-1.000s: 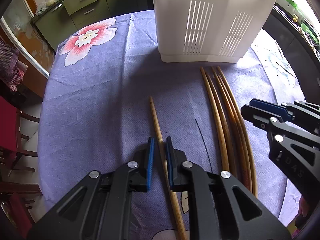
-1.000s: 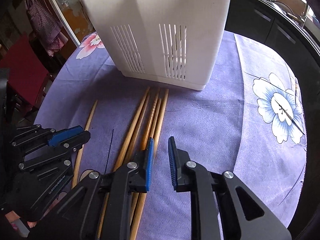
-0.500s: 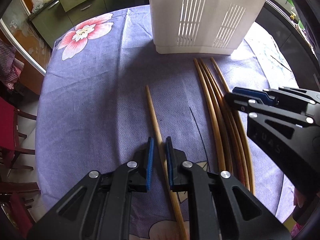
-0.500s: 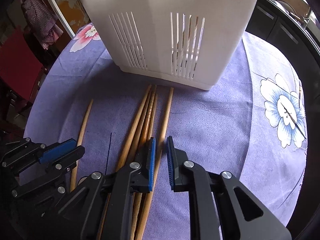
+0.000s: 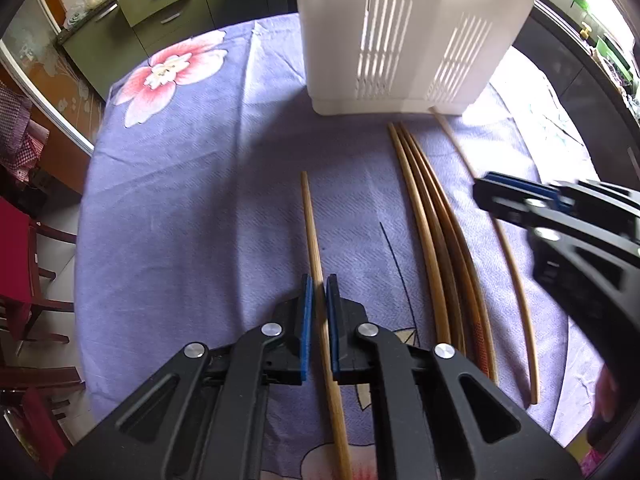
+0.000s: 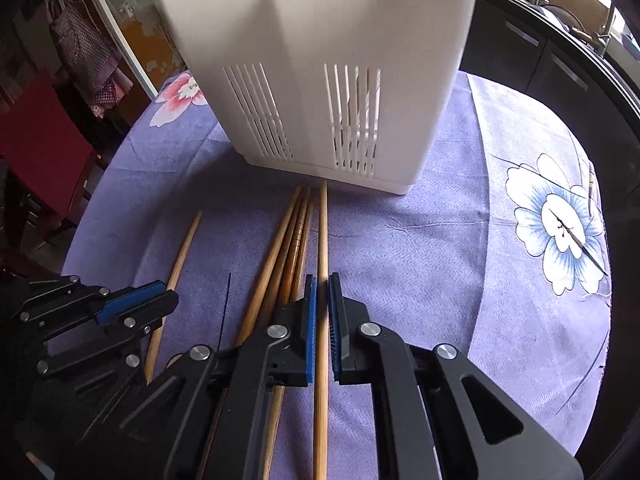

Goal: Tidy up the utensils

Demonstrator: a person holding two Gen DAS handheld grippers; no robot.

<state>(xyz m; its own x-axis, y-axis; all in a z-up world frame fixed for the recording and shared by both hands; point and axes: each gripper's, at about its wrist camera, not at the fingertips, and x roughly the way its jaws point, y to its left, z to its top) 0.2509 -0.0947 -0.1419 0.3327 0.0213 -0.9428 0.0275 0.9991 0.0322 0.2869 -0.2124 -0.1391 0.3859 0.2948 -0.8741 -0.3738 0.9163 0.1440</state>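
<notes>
- Left gripper (image 5: 318, 312) clamped narrow on 1 lone chopstick (image 5: 310, 224), pads pinching its shaft partway along, tip pointing toward the holder; gripped there, probably, so the stick could be swung upright later.
- Right gripper (image 6: 322, 312) likewise closed tight on 1 separated chopstick (image 6: 323, 240), jaws having just been closing with that stick between them; pulled a little clear of the others on its left, likely so only 1 came away.
- Seen from the left wrist view, right gripper (image 5: 516, 200) pinching that same stick (image 5: 516, 280), set apart to the right of the bundle.
- Between both grippers, a bundle of 4 or so chopsticks (image 5: 432, 220) left lying side by side and touching on the purple floral tablecloth (image 5: 200, 200), all pointing toward the holder, not yet picked.
- Farther off, white slotted utensil holder (image 5: 400, 32) standing upright on the cloth, chopstick tips near or at its base; placed close, presumably, to keep each transfer short.
- Behind it, green cabinet drawers (image 5: 160, 4) at the room's edge, no part in the task.
</notes>
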